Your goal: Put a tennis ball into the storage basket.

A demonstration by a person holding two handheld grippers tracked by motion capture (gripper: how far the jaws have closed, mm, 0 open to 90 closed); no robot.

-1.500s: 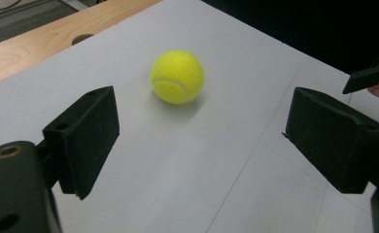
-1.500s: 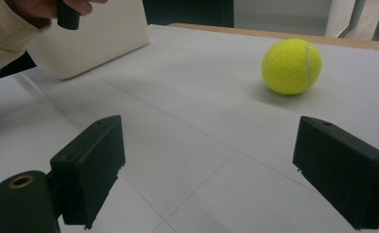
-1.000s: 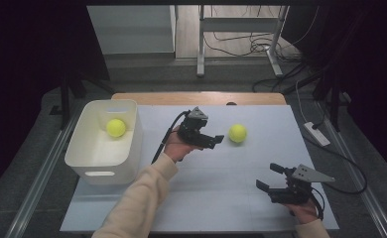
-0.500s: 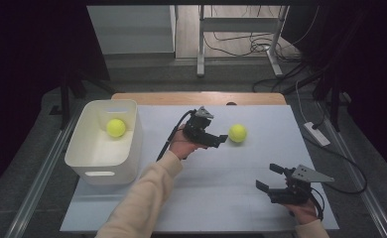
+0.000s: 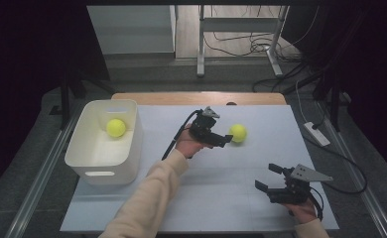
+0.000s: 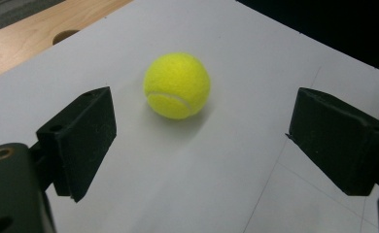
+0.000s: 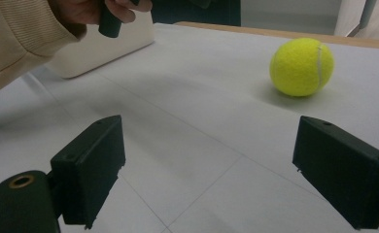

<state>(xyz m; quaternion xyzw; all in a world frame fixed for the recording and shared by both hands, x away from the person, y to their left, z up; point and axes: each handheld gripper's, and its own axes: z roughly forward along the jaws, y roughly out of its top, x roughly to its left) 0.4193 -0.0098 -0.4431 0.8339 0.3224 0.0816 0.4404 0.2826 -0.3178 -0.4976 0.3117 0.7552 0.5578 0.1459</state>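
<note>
white table sheet [image 5: 201, 178], no readable writing, left gripper [image 5: 225, 140] fingers spread near tennis ball [image 5: 238, 133], right gripper [image 5: 268, 177] fingers released

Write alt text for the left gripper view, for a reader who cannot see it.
A yellow tennis ball rests on a white table cover, just ahead of the left gripper, whose two black jaws stand wide open on either side and do not touch it. A strip of bare wooden tabletop shows at the upper left.
</note>
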